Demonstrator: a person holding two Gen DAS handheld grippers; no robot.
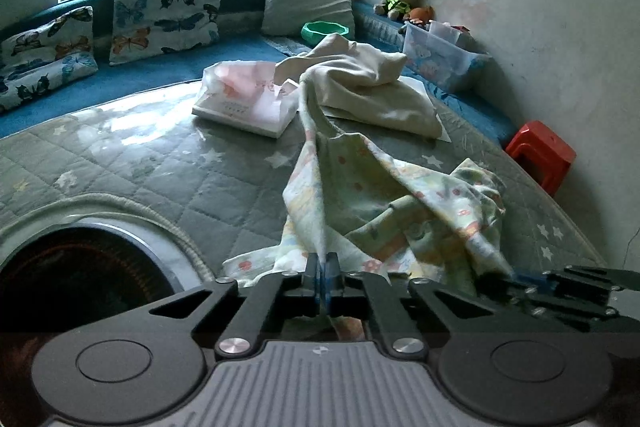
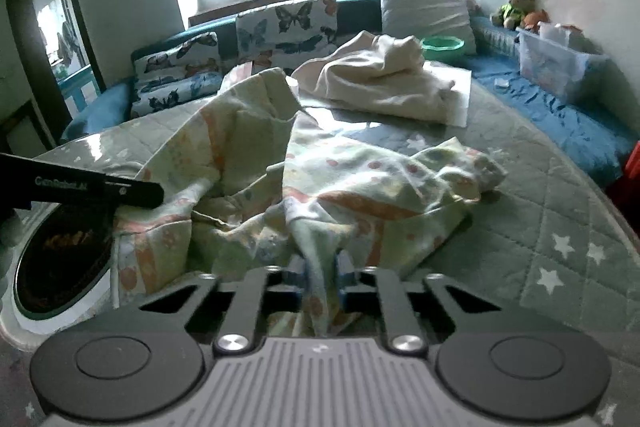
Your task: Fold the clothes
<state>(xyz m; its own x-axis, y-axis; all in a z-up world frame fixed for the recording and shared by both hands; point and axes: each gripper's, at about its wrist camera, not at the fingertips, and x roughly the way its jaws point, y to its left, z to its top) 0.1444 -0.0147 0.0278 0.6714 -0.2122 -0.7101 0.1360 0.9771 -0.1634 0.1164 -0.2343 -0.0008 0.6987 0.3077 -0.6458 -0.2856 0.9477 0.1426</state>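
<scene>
While both jaws pinch the printed garment [image 1: 384, 195], a cream cloth [image 1: 360, 87] lies just beyond it.

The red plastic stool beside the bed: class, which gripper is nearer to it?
Right. The right gripper grips the patterned cloth on the red stool's side; the left gripper pinches it farther away.

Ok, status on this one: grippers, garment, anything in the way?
Left gripper shut on printed garment. Right gripper shut on it too. Garment bunched, unfolded. Cream cloth heaped behind it.
</scene>
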